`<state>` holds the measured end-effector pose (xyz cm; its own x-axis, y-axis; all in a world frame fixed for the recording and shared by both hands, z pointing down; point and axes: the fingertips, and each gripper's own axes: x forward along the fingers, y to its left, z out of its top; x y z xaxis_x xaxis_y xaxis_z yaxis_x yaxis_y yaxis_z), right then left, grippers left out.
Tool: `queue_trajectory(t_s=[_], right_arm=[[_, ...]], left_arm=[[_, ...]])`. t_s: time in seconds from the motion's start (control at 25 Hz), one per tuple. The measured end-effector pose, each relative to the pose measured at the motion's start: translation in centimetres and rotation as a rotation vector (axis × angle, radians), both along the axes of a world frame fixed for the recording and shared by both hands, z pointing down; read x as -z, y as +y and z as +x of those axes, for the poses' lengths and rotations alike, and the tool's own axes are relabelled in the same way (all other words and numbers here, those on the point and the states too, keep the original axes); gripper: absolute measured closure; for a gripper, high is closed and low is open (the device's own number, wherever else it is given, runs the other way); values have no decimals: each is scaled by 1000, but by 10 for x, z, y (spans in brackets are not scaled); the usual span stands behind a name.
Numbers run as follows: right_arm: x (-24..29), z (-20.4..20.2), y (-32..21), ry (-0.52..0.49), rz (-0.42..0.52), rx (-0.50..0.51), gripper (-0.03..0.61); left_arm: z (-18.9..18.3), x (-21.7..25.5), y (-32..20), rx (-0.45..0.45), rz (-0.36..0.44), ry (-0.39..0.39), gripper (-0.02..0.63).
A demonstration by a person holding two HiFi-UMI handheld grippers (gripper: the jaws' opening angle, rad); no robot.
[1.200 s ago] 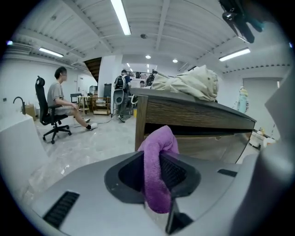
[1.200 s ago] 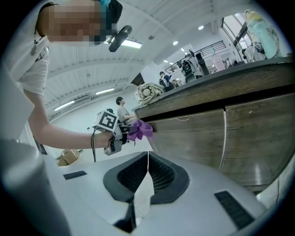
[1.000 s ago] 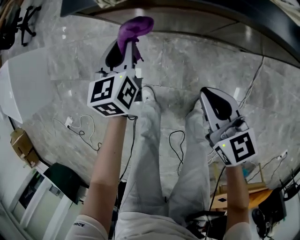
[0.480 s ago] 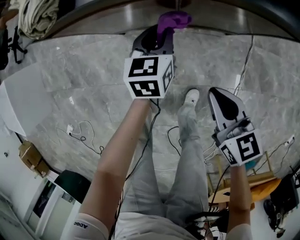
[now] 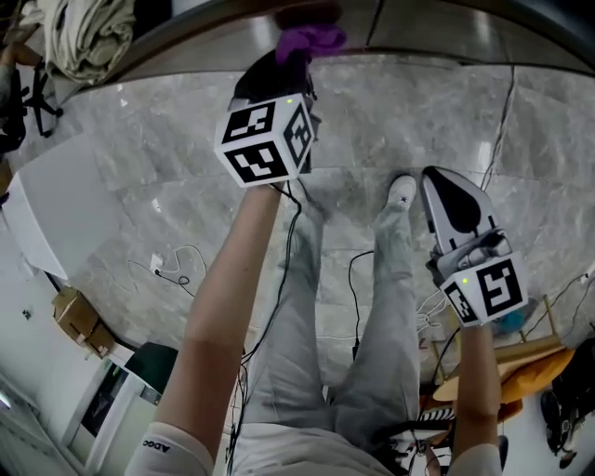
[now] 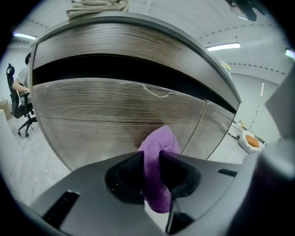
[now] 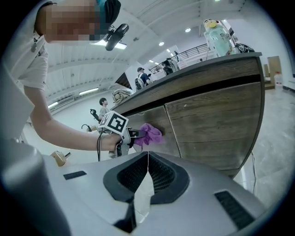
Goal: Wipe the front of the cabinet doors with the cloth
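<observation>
- Two grippers showed in the head view; your left gripper reached forward to the cabinet at the top edge, with the purple cloth bunched at its tip; its marker cube faced the camera; your right gripper hung lower on the right, well apart from the cabinet, over the grey marble floor, where black cables trailed beside your legs.
- Left gripper view: your left gripper had its jaws pinched on the cloth; a rounded fold stuck out past the tips toward the wood-grain cabinet door; the fold sat just left of the vertical seam between two doors; a dark gap ran above the doors under the top; a beige bundle lay on the cabinet top; an office chair stood far off at the left edge.
- Right gripper view: your right gripper had its jaws pressed together with nothing between them; beyond them your left gripper held the cloth against the front of the left cabinet door, just beside the seam; the right-hand door was untouched; a bottle stood on the cabinet top.
</observation>
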<state>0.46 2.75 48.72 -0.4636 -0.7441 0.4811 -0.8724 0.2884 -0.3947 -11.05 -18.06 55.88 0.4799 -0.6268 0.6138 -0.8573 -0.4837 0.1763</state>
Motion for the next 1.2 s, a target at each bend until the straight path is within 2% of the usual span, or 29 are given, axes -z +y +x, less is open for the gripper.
queue_trajectory(t_s=[0.28, 0.48, 0.72, 0.84, 0.92, 1.0, 1.2], right_arm=[[6, -70, -31, -13, 21, 35, 552], [8, -121, -47, -42, 31, 59, 552], [15, -152, -55, -78, 53, 106, 552], [19, -142, -47, -72, 52, 126, 552], [19, -126, -38, -61, 45, 131, 552], [16, -103, -28, -46, 33, 128, 552], [4, -36, 0, -14, 0, 111, 552]], left_arm=[[-111, 2, -32, 127, -7, -26, 526], [-187, 7, -51, 188, 0, -75, 526], [-245, 14, -55, 315, 22, -105, 526], [-247, 14, -42, 370, 10, -95, 525], [-232, 9, -29, 369, -6, -94, 526], [-203, 2, -11, 332, -25, -90, 525], [-101, -25, 38, 178, -68, -72, 525]])
